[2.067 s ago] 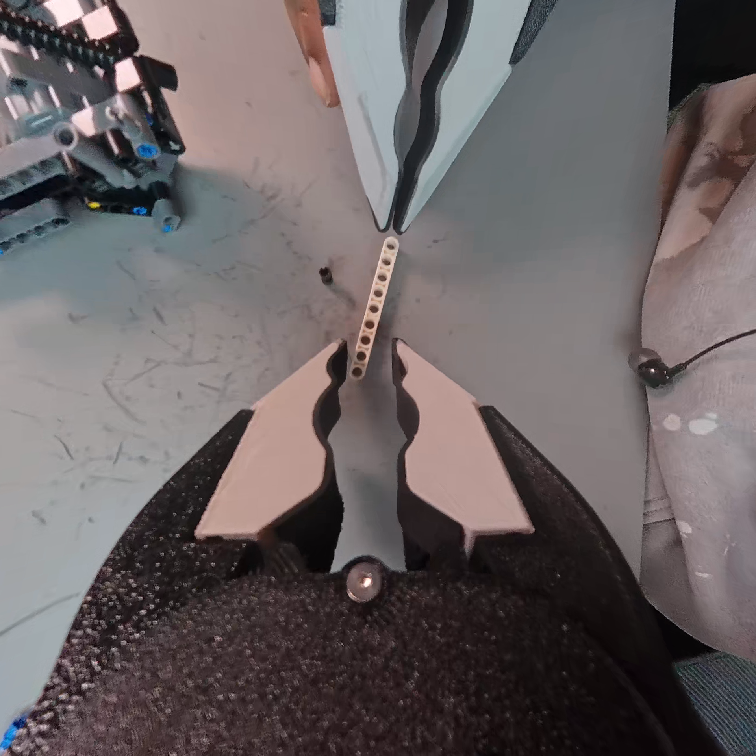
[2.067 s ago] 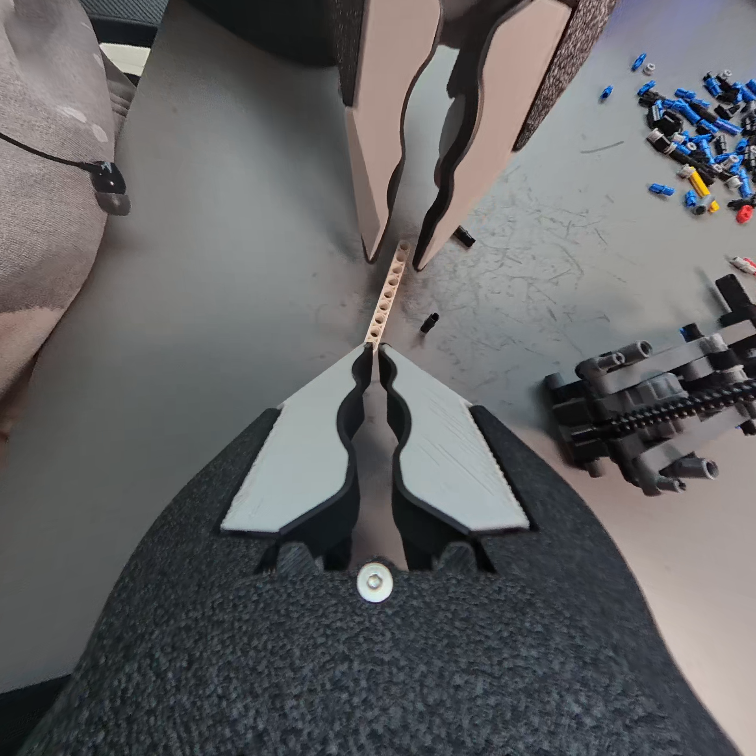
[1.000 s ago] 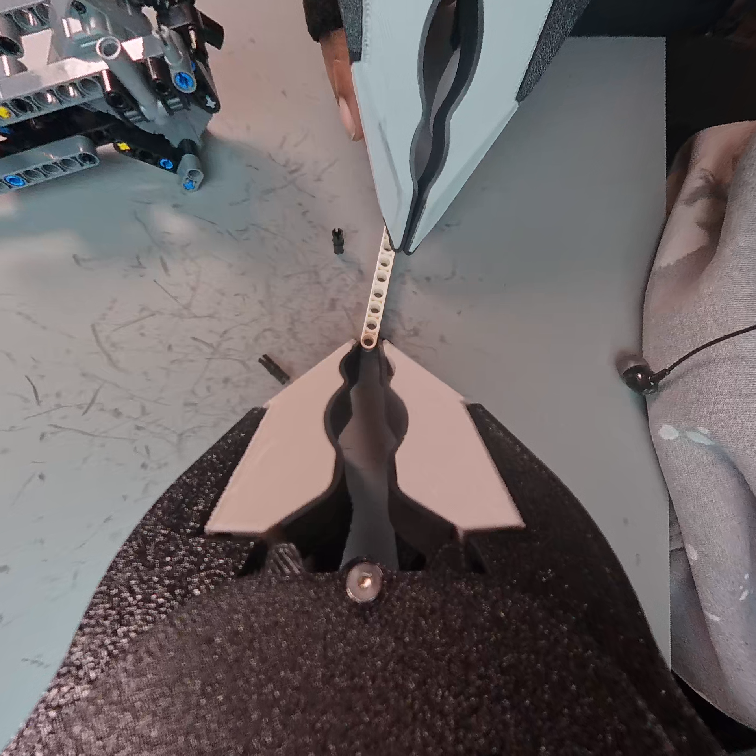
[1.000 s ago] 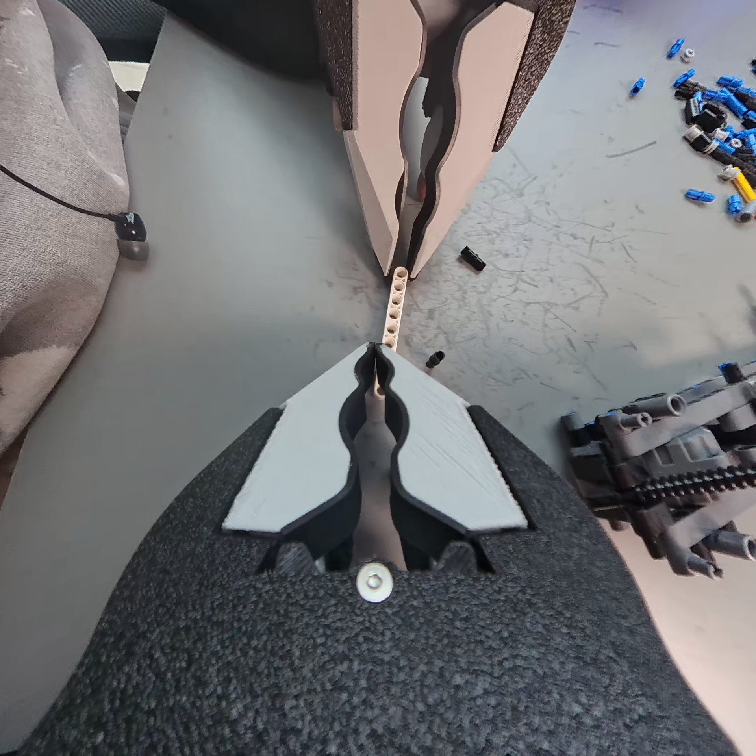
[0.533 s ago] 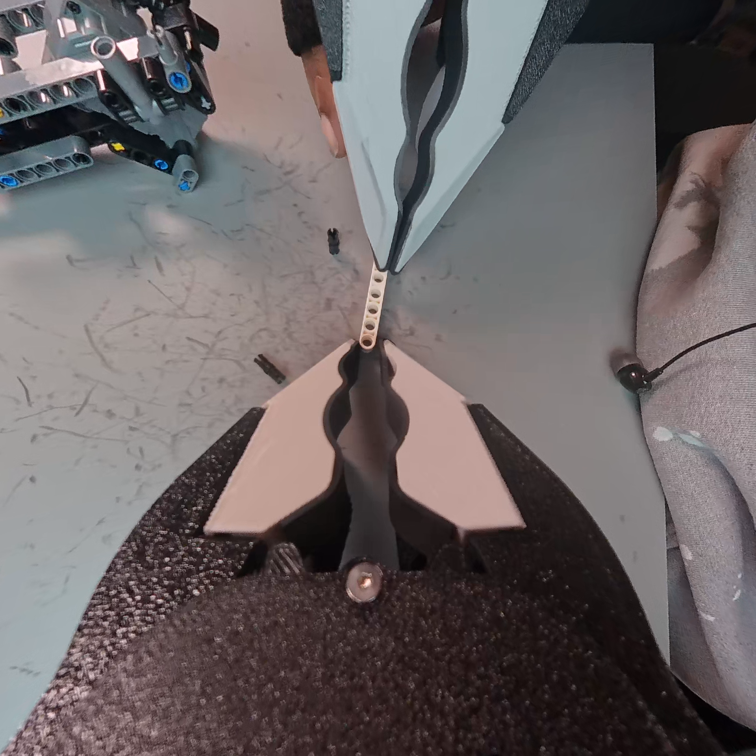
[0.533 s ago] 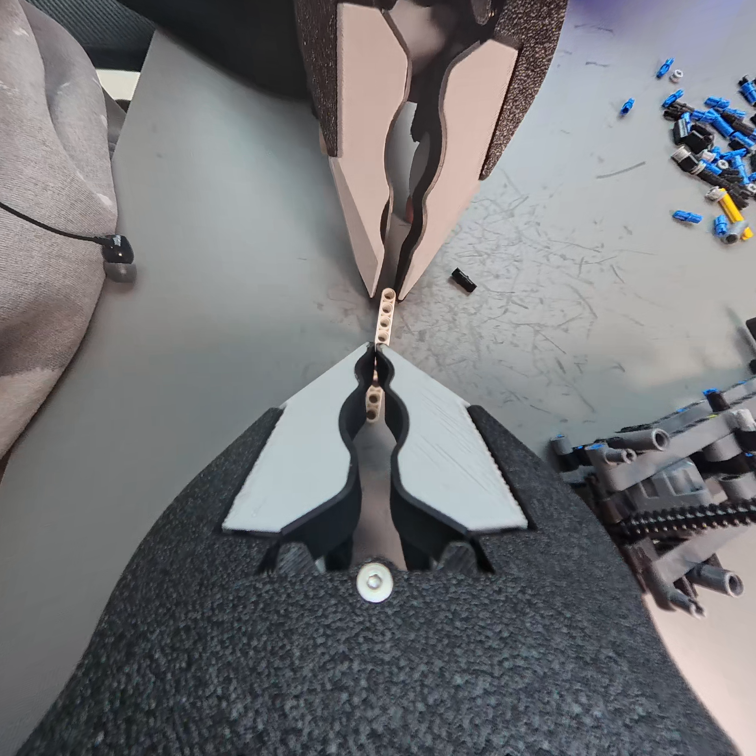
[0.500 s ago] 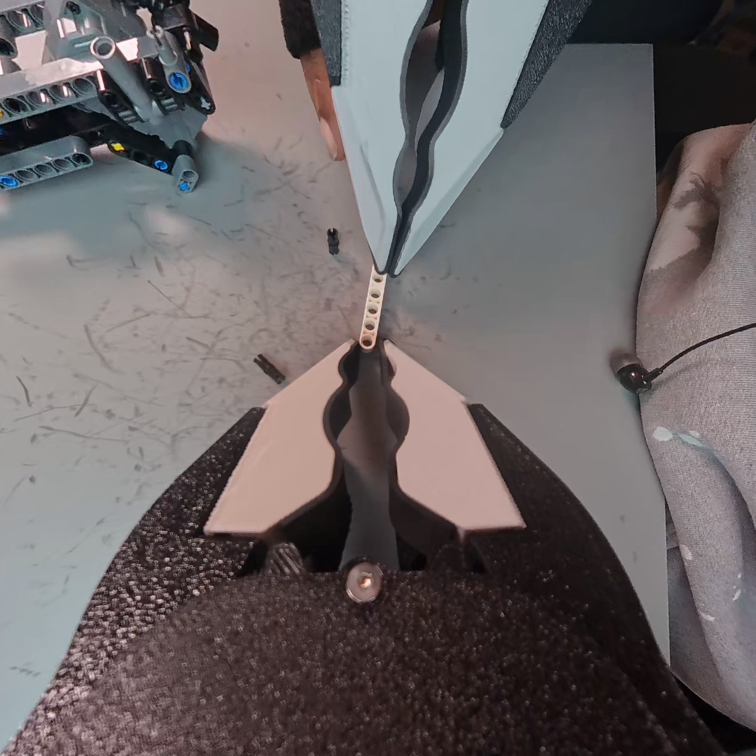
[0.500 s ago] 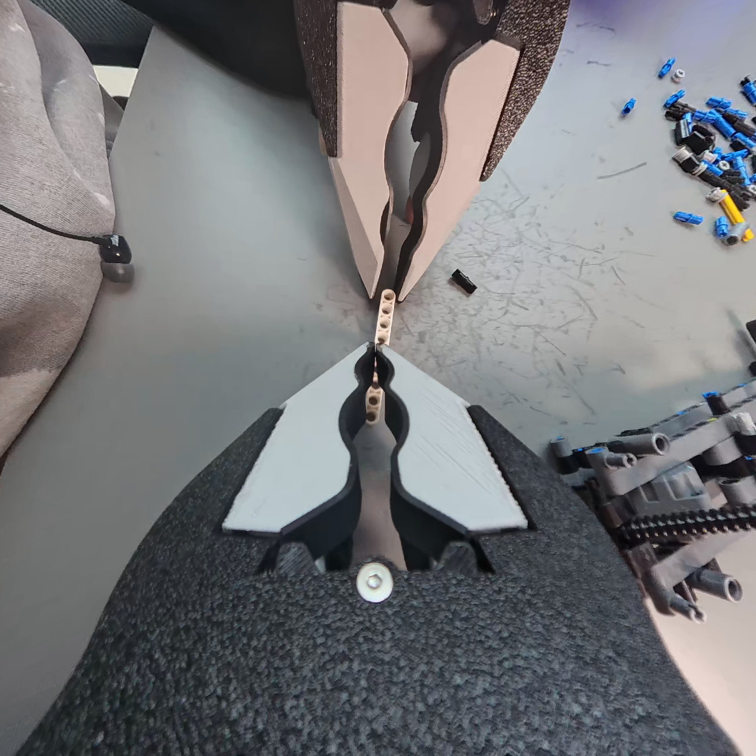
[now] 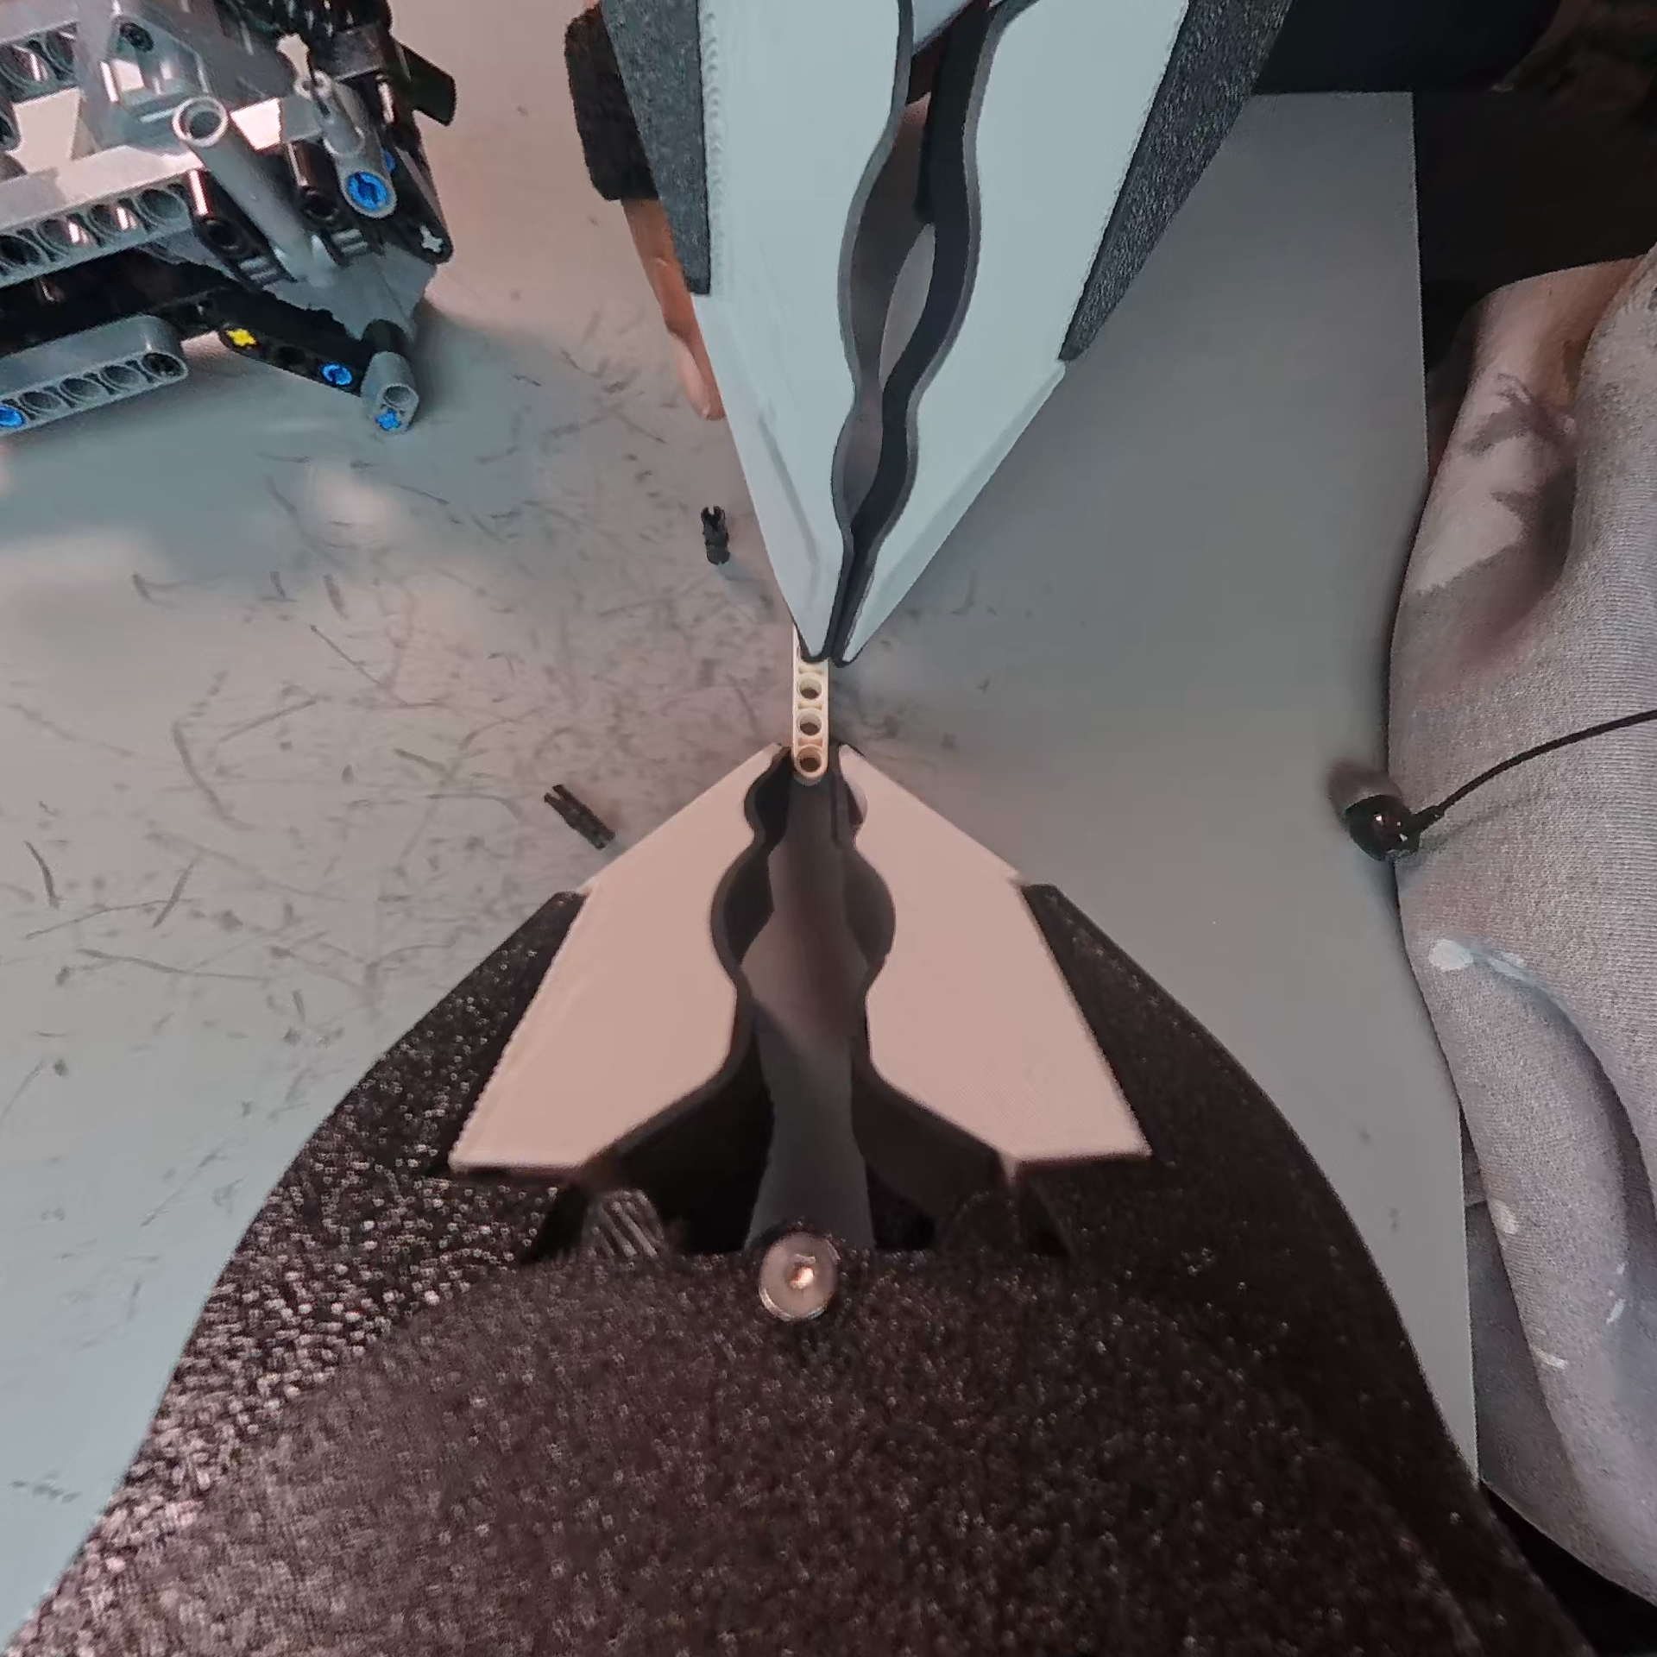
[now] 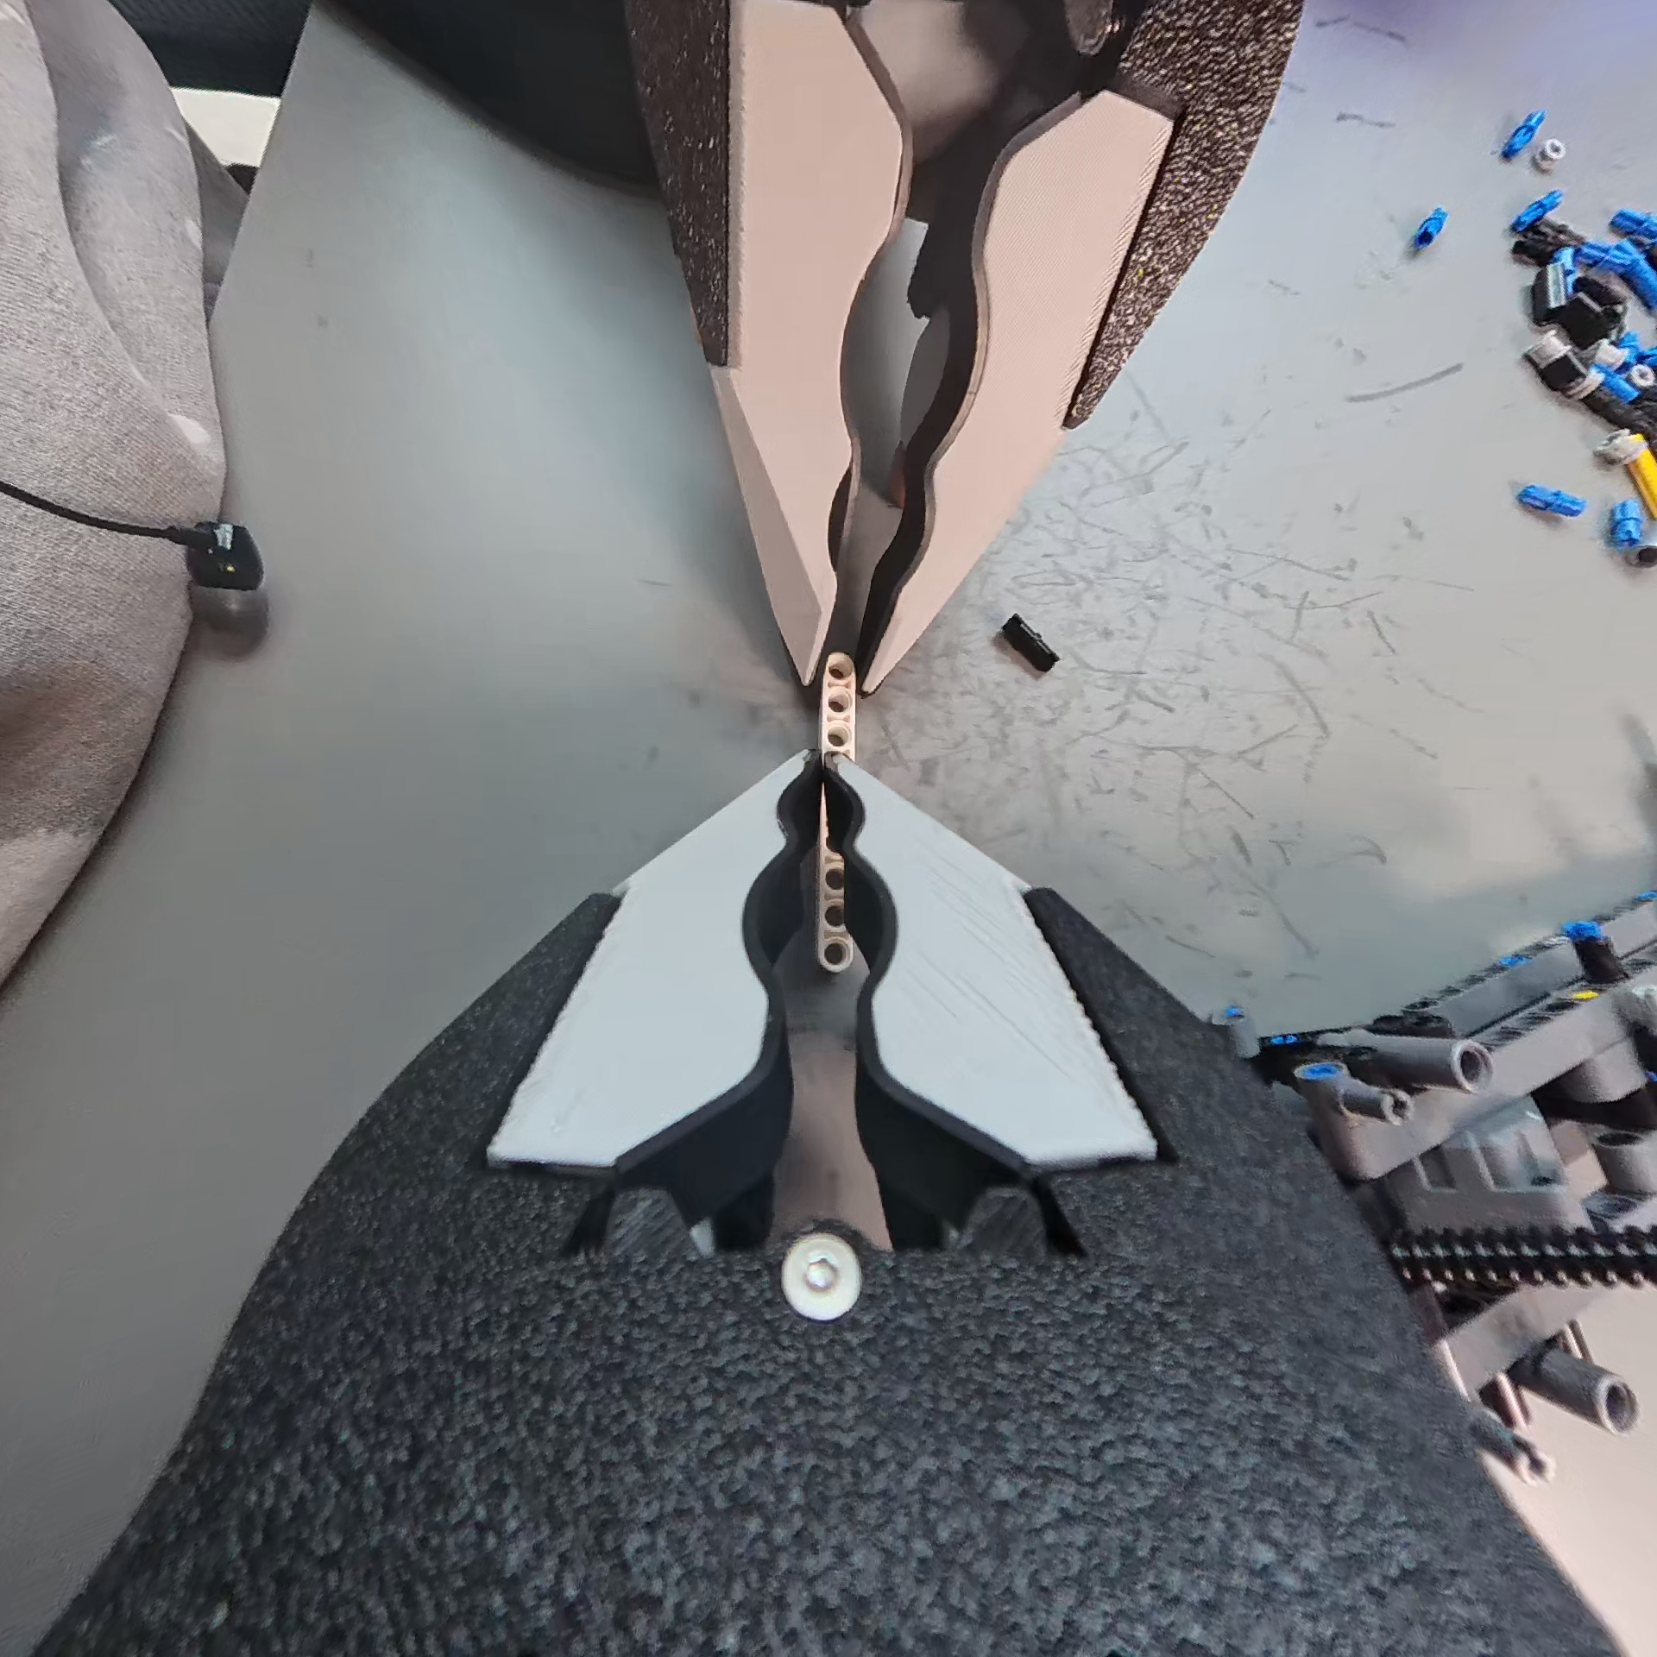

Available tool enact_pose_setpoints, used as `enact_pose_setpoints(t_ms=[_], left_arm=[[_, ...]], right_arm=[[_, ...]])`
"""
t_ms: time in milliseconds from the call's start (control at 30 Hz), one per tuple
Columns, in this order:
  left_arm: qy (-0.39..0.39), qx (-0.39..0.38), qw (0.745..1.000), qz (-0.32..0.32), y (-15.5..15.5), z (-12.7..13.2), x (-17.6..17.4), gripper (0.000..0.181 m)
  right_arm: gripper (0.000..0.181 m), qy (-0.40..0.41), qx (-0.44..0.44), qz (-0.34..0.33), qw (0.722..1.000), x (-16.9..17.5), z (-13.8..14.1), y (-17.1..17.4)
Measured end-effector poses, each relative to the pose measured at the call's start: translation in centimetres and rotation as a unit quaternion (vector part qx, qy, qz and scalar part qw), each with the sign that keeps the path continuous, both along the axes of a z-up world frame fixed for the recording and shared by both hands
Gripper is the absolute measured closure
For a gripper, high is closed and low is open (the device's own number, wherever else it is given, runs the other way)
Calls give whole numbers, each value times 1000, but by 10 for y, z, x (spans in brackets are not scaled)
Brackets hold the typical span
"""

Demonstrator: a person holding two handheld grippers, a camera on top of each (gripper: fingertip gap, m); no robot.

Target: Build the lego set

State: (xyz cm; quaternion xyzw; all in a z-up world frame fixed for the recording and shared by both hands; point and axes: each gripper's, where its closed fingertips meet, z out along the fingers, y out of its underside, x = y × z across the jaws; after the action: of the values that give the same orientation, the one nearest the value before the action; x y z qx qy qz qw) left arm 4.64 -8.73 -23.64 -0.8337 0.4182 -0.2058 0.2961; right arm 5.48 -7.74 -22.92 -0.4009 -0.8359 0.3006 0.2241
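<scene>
The scratched grey counter carries everything. The half-built grey model sits at its far left in the left wrist view, well apart from the work, and in the right wrist view a heap of loose blue and black pieces lies at the far right.

Over the middle of the counter the two claws meet tip to tip. The right claw is clamped on the pale holed beam, and several holes of it now show behind its tips, inside the gap between the fingers. A second ago much more of the beam lay bare between the claws; now only about three holes show, so the beam has slid deeper into the right claw. The left claw is closed on the beam's other end.

This looks like a regrip to settle the beam before it goes to the model. Two small black pins lie on the counter nearby, likely the next parts wanted.
</scene>
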Motion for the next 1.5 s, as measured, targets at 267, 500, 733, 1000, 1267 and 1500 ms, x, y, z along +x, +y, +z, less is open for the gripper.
enact_pose_setpoints(t_ms=[267,500,733,1000,1267,1500], left_arm=[[1,3,1000,-3,-1,0,0,171],[2,5,1000,-5,-1,-1,0,171],[4,9,1000,-14,-3,-1,-2,170],[-20,20,1000,-13,0,4,4,162],[3,53,999,-9,9,0,12,172],[6,56,998,-8,8,0,9,172]], right_arm=[[181,-3,14,13,1000,-9,1,-5],[181,-3,23,27,999,-18,3,-11],[181,-6,17,32,999,-21,4,-12],[180,-24,33,-52,998,14,17,37],[169,-45,15,-65,997,11,4,37],[176,-54,-18,-44,997,7,4,28]])
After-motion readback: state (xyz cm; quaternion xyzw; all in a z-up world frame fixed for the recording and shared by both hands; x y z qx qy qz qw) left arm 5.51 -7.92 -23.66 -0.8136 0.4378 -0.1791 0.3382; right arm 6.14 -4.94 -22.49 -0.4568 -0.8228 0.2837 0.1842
